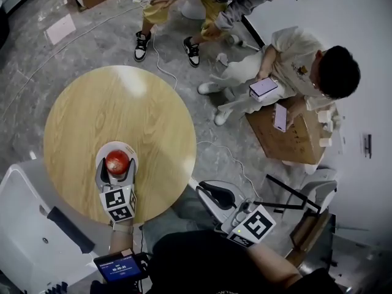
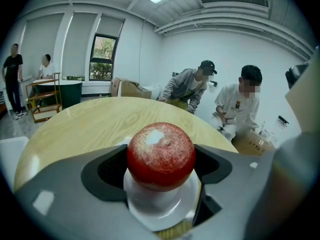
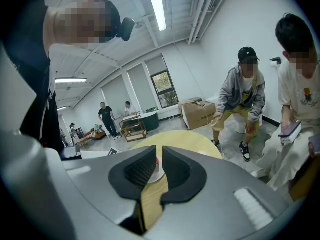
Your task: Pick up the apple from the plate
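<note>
**On the round table, an apple clamped where it sat**

Across most of the head view's left side spread the round wooden table (image 1: 92, 121), pale and grained, on a grey marbled floor. Beyond its far edge a person in white (image 1: 294, 66) sat bent over a phone beside a cardboard box (image 1: 294, 139).

Near the table's closer edge, the left gripper (image 1: 117, 171) reached in over the tabletop, angled downward. Its jaws stood wide and its dark pads pressed against both flanks of the fruit. The right gripper (image 3: 159, 166) hung off the table's edge, well apart from the other. Its jaws were drawn almost together, leaving only a narrow slit with nothing in it; through that slit the tabletop showed.

Under the left jaws lay a small white plate (image 1: 105, 150). The apple (image 2: 160, 156), red and speckled with a pale glossy patch on top, sat upright on that plate, caught between the left pads.
</note>
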The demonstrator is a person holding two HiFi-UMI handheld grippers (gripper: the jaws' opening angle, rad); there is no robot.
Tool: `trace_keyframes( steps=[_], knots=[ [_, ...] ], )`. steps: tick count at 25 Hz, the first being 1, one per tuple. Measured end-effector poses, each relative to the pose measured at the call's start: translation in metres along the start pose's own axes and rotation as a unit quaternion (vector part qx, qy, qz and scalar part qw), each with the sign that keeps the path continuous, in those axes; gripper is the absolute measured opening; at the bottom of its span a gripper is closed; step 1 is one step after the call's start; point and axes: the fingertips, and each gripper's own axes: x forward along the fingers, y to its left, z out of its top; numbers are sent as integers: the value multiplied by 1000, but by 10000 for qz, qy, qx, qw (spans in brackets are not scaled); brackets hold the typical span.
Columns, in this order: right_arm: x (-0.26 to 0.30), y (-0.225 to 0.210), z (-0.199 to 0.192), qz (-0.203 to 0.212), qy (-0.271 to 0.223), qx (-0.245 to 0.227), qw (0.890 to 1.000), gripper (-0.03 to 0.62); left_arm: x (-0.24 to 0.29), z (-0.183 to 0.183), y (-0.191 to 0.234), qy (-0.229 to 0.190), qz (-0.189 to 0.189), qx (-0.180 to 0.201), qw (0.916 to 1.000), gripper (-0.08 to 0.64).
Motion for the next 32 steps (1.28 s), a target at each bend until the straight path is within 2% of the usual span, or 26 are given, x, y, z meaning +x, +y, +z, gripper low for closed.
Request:
trace_keyframes(
  steps=[6, 12, 24, 32],
  knots=[
    [-5, -4, 5, 17, -52, -3, 10000, 41, -9, 12, -8, -87, -17, 53, 9999, 400],
    [-7, -2, 16, 140, -119, -46, 9998, 38, -27, 31, -10, -236, 35, -47, 9997, 400],
    [5, 4, 51, 528, -285, -229, 9979, 34, -70, 80, -26, -642, -17, -44, 9979, 402],
    [21, 3, 83, 942, -420, -387, 9939, 32, -102, 114, -29, -897, 65, -81, 9959, 402]
  ],
)
